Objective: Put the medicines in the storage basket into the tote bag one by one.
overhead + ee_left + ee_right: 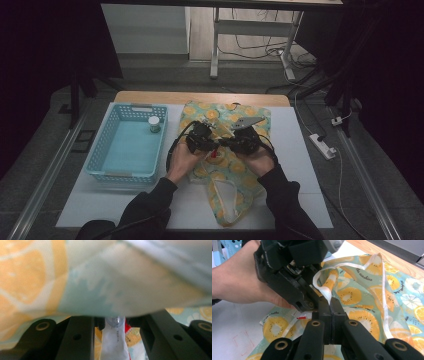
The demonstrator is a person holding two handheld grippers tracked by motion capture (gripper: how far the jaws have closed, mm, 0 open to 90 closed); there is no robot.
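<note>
A cloth bag (239, 169) printed with orange and kiwi slices lies flat in the middle of the table. Both hands meet over it. My right gripper (331, 302) is shut on the bag's white strap (322, 282) at the mouth and holds that edge up. My left gripper (311, 303) points in under the lifted cloth. In the left gripper view the bag's fabric (100, 277) drapes over the jaws. A white packet (114, 340) with a red edge runs between them, and my left gripper (115, 323) looks shut on it.
A light blue plastic basket (100, 150) stands left of the bag, with a small white-lidded jar (154, 123) in its far right corner. A white mat (300, 165) covers the table. A power strip (322, 146) lies on the floor to the right.
</note>
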